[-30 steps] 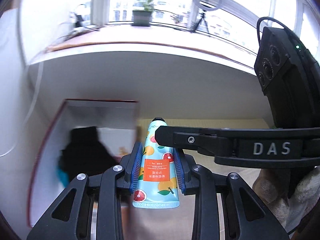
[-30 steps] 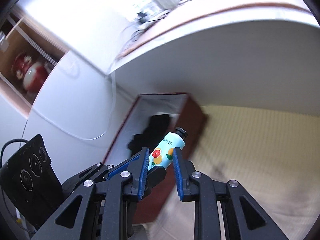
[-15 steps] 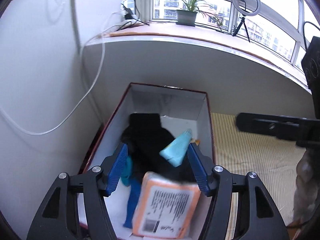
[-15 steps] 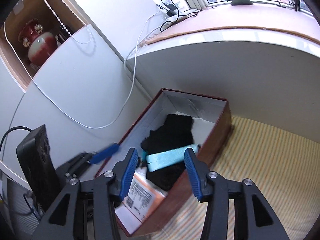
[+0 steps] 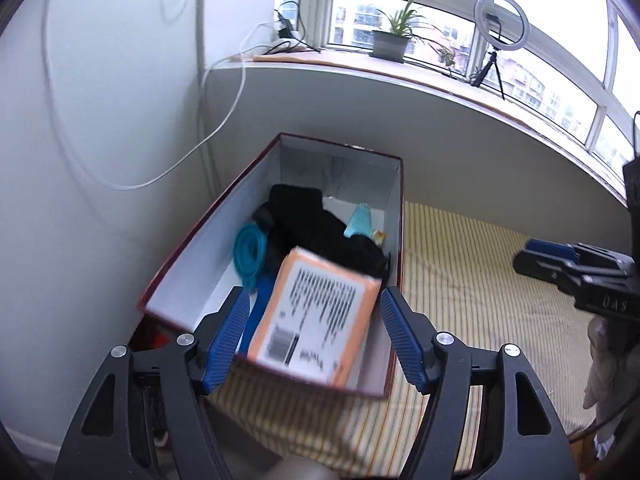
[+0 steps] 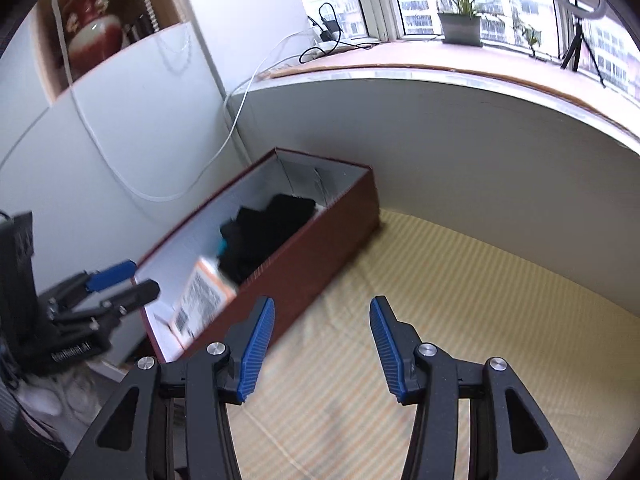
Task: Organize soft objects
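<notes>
While both claws, left point(image 5: 312, 340) and right point(image 6: 322, 350), gape empty, the tube point(image 5: 360, 220) lies in the box point(image 5: 394, 264); I'd clear the rim before reaching for more.
</notes>
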### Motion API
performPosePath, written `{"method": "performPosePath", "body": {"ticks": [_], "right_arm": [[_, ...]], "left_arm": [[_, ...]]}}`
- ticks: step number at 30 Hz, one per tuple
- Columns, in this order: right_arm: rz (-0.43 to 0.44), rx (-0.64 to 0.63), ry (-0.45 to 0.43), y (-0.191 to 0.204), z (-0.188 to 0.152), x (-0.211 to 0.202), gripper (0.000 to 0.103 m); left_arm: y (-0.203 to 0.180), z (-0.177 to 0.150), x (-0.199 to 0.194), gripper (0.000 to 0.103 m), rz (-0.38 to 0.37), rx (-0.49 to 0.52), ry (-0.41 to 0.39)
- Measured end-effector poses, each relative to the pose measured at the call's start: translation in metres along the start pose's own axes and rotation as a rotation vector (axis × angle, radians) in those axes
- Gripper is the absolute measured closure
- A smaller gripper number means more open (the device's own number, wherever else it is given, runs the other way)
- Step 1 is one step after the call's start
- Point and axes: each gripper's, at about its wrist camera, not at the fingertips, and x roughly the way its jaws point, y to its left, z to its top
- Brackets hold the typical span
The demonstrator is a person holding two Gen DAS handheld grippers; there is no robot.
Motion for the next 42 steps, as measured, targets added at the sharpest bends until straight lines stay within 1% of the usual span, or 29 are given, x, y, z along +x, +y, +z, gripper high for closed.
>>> {"method": "performPosePath", "body": {"ticks": [1, 3, 4, 5, 8, 9, 10, 12, 14, 15, 18, 27, 42], "right_arm": [[-0.009, -0.011, -0.001, 0.001, -0.006, -0.003, 0.056], [-0.03, -0.022, -0.017, 0.001, -0.02, -0.011, 0.049], [-0.035, -0.021, -0.025, 0.0, -0.026, -0.014, 0.042], [-0.037, -0.017, -0.037, -0.001, -0.033, -0.018, 0.038], [-0.046, -0.008, -0.045, -0.003, -0.048, -0.026, 0.038], [-0.056, -0.01, -0.048, -0.003, -0.052, -0.029, 0.038], [-0.067, -0.016, -0.053, -0.003, -0.056, -0.031, 0.038], [-0.091, -0.031, -0.067, -0.001, -0.063, -0.037, 0.036], [-0.095, -0.029, -0.079, 0.0, -0.066, -0.042, 0.031], [-0.09, -0.023, -0.084, 0.0, -0.068, -0.045, 0.03], [-0.075, -0.004, -0.097, -0.002, -0.072, -0.051, 0.03], [-0.095, 0.006, -0.107, -0.007, -0.08, -0.057, 0.029], [-0.098, 0.007, -0.101, -0.005, -0.082, -0.053, 0.029]], "left_arm": [[-0.001, -0.004, -0.003, 0.035, 0.008, -0.006, -0.004], [-0.002, -0.011, -0.009, 0.035, 0.028, -0.013, -0.016], [-0.002, -0.014, -0.012, 0.035, 0.039, -0.018, -0.023], [-0.003, -0.017, -0.015, 0.035, 0.046, -0.022, -0.033], [-0.005, -0.024, -0.024, 0.033, 0.054, -0.036, -0.045], [-0.006, -0.026, -0.027, 0.026, 0.053, -0.038, -0.049], [-0.007, -0.027, -0.028, 0.023, 0.054, -0.039, -0.054], [-0.011, -0.03, -0.033, 0.023, 0.061, -0.038, -0.066], [-0.015, -0.031, -0.036, 0.023, 0.06, -0.028, -0.069], [-0.017, -0.032, -0.037, 0.023, 0.061, -0.026, -0.07], [-0.021, -0.035, -0.04, 0.023, 0.062, -0.026, -0.073], [-0.027, -0.039, -0.04, 0.023, 0.067, -0.025, -0.062], [-0.029, -0.04, -0.042, 0.023, 0.065, -0.024, -0.063]]}}
